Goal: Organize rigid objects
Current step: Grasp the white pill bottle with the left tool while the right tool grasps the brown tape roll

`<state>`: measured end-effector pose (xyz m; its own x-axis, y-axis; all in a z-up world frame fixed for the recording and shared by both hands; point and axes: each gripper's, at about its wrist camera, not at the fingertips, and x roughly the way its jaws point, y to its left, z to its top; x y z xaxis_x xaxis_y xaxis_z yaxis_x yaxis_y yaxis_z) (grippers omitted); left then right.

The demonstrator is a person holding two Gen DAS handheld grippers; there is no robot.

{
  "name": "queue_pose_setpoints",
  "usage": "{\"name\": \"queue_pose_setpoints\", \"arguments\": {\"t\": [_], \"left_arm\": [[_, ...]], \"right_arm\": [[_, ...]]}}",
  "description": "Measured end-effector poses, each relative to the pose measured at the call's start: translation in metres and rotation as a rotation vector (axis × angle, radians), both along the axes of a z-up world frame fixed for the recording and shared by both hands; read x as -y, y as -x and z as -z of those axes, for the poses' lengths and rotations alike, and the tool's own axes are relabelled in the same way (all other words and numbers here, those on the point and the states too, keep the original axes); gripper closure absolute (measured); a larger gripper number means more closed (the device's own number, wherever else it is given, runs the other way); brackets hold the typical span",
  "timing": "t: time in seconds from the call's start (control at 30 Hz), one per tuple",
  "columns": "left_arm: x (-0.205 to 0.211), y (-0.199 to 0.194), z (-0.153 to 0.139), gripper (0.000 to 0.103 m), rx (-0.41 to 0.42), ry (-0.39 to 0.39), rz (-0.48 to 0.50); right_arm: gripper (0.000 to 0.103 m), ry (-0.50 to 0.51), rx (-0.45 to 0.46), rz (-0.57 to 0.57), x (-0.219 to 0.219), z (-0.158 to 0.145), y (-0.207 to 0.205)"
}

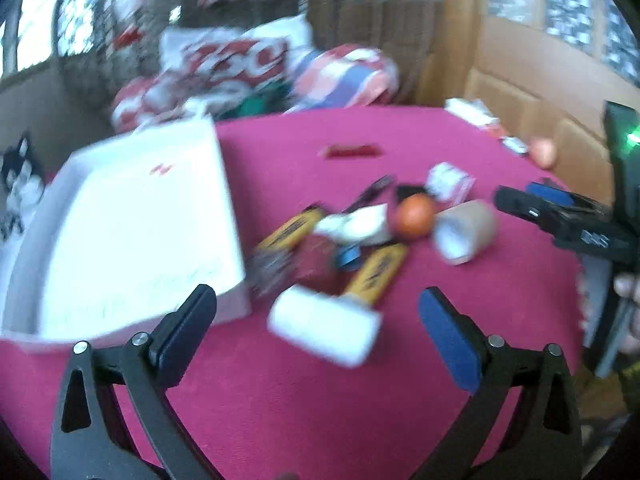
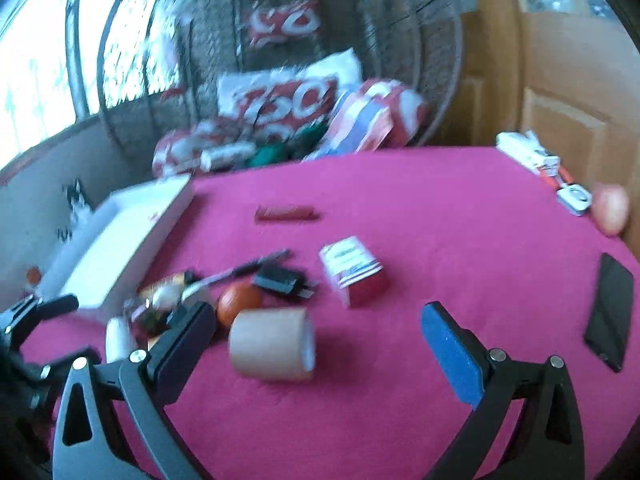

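left gripper (image 1: 318,316): held low over the magenta tablecloth (image 1: 300,400), fingers spread wide, nothing between them, aimed at the near end of the object pile. white cylinder (image 1: 324,326) just ahead of the fingertips, lying on its side, blurred. right gripper (image 2: 318,320): likewise low over the cloth, fingers spread wide and empty; seen from the left wrist view as a black body (image 1: 568,220) entering from the right edge, with part of a hand (image 1: 628,288) behind it.

open room: bare cloth in front of and under both grippers; wide bare stretch right of the pile and toward the far table edge.

white box (image 1: 132,240): open, at the left of the table, its near corner close to the left finger; interior looks bare but is overexposed.

pile beside the box: tan tape roll (image 2: 272,344) directly ahead of the right gripper, orange ball (image 2: 240,300) touching or just behind it, black plug adapter (image 2: 280,280), red-and-white carton (image 2: 352,272) standing apart, two yellow-handled items (image 1: 376,268), pens (image 2: 248,268).

apart from the pile: red bar (image 2: 286,214) farther back, black phone (image 2: 610,312) near the right edge, small boxes (image 2: 528,152) and a pinkish round object (image 2: 610,208) at the far right corner.

beyond the table: patterned cushions (image 2: 280,104) in a wicker chair, blurred.
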<state>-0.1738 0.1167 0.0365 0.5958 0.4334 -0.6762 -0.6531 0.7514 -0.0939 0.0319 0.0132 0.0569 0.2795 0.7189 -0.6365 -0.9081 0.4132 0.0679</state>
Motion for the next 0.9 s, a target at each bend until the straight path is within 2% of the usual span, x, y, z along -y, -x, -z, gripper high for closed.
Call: {"name": "queue_pose_setpoints", "arguments": {"t": [0.07, 0.2, 0.33, 0.37, 0.4, 0.43, 0.47, 0.5, 0.53, 0.7, 0.9], "left_arm": [[-0.004, 0.002, 0.010, 0.004, -0.008, 0.020, -0.002], [-0.002, -0.009, 0.017, 0.004, -0.026, 0.005, 0.018], [-0.001, -0.017, 0.025, 0.004, -0.071, 0.007, 0.040], [-0.001, -0.019, 0.026, 0.005, -0.078, 0.007, 0.041], [-0.001, -0.022, 0.027, 0.010, -0.087, 0.008, 0.042], [-0.001, -0.025, 0.028, 0.014, -0.101, 0.011, 0.042], [-0.001, -0.028, 0.031, 0.031, -0.127, 0.011, 0.041], [0.000, -0.030, 0.033, 0.035, -0.146, 0.013, 0.043], [0.003, -0.031, 0.034, 0.035, -0.153, 0.003, 0.041], [0.013, -0.031, 0.033, 0.035, -0.176, -0.023, 0.028], [0.020, -0.027, 0.022, 0.035, -0.135, -0.009, 0.021]], "right_arm": [[0.000, 0.030, 0.009, -0.016, -0.007, 0.005, 0.007], [0.001, 0.072, 0.031, -0.026, -0.019, 0.012, 0.012], [0.008, 0.107, 0.015, -0.026, -0.030, 0.021, 0.009], [0.013, 0.114, 0.008, -0.029, -0.032, 0.023, 0.008], [0.017, 0.125, -0.004, -0.038, -0.035, 0.026, 0.007], [0.030, 0.137, -0.014, -0.042, -0.037, 0.028, 0.006], [0.044, 0.147, -0.031, -0.048, -0.038, 0.032, 0.005], [0.051, 0.149, -0.064, -0.058, -0.037, 0.034, 0.004], [0.054, 0.144, -0.069, -0.057, -0.035, 0.035, 0.003], [0.054, 0.125, -0.077, -0.052, -0.024, 0.032, 0.003], [0.055, 0.071, -0.075, -0.045, -0.011, 0.017, 0.003]]}}
